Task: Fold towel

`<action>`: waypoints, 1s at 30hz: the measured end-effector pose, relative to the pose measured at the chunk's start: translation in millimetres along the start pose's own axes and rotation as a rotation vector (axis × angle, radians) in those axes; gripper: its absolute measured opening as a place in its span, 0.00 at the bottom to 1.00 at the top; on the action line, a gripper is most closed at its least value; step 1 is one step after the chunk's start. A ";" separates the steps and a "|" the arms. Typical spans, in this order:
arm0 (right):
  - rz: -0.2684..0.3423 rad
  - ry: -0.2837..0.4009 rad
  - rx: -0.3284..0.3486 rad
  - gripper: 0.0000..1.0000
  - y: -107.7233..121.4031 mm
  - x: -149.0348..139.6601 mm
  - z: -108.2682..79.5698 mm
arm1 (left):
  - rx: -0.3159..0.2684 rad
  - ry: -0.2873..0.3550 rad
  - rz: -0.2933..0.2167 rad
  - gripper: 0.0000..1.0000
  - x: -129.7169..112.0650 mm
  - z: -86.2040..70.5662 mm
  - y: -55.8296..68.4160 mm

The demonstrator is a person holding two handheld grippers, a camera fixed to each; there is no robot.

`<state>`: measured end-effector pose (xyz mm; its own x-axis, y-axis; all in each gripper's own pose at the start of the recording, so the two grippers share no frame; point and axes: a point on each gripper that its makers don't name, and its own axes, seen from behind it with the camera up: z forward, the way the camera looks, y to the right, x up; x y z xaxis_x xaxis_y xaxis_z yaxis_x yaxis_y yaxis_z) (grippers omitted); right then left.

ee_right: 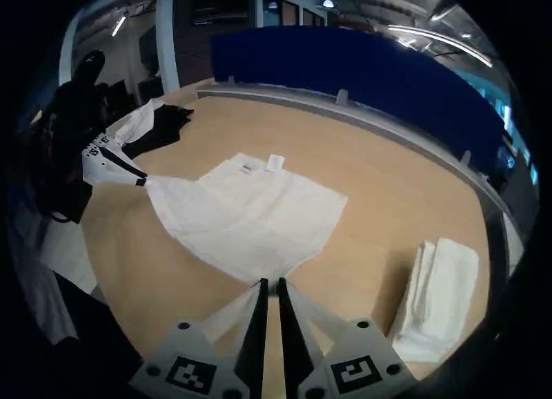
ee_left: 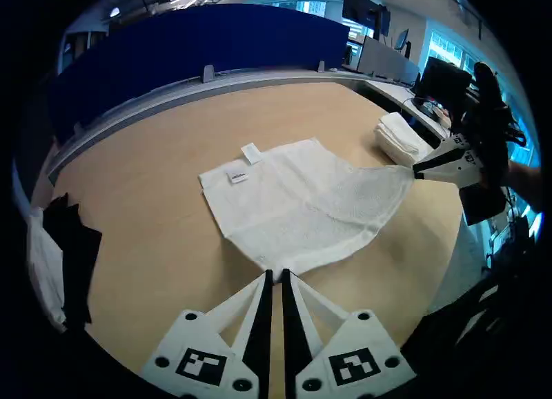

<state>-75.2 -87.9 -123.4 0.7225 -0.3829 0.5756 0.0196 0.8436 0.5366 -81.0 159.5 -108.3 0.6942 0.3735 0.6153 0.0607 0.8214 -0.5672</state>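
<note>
A white towel [ee_left: 303,199] lies spread on the wooden table [ee_left: 152,212], with two small tags near its far edge. In the left gripper view, my left gripper [ee_left: 276,273] is shut on the towel's near corner. My right gripper [ee_left: 415,171] shows farther off at the right, pinching another corner and pulling that edge taut. In the right gripper view, the right gripper [ee_right: 270,283] pinches its corner of the towel [ee_right: 248,212], and the left gripper [ee_right: 143,182] holds the corner at the left. Both held corners are raised a little off the table [ee_right: 386,192].
A stack of folded white towels [ee_left: 400,138] [ee_right: 441,288] sits near the table edge. Black and white cloths [ee_left: 62,261] [ee_right: 162,126] lie at the other end. A blue divider [ee_left: 200,43] borders the far side. Desks with monitors [ee_left: 441,81] stand beyond.
</note>
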 end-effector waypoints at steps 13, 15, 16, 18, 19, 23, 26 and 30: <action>0.005 -0.003 0.006 0.11 1.3 -0.4 -11.2 | -0.013 -0.002 -0.040 0.09 -3.1 -11.8 7.9; 0.005 -0.003 0.006 0.11 2.1 0.5 -10.3 | -0.013 -0.001 -0.038 0.09 -2.6 -11.4 7.9; 0.004 -0.002 0.006 0.11 2.5 1.5 -9.9 | -0.011 0.000 -0.036 0.09 -1.8 -11.1 7.2; 0.002 0.001 0.007 0.11 3.2 3.8 -9.0 | -0.008 0.002 -0.031 0.09 -0.3 -10.3 5.9; 0.001 0.003 0.006 0.11 4.1 5.3 -8.2 | -0.005 0.004 -0.030 0.09 1.3 -9.7 4.9; -0.005 0.005 0.001 0.11 9.3 11.3 -4.2 | 0.004 0.011 -0.033 0.09 8.7 -6.9 -0.1; -0.010 0.007 -0.005 0.11 14.9 16.4 -0.3 | 0.007 0.020 -0.039 0.09 16.6 -4.6 -4.0; -0.019 0.013 -0.015 0.11 24.1 25.8 5.3 | 0.017 0.035 -0.037 0.09 29.5 -0.9 -10.7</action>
<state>-59.8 -79.5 -92.4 0.7308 -0.3943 0.5571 0.0442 0.8419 0.5379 -60.5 161.3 -84.6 0.7162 0.3280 0.6160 0.0749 0.8414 -0.5352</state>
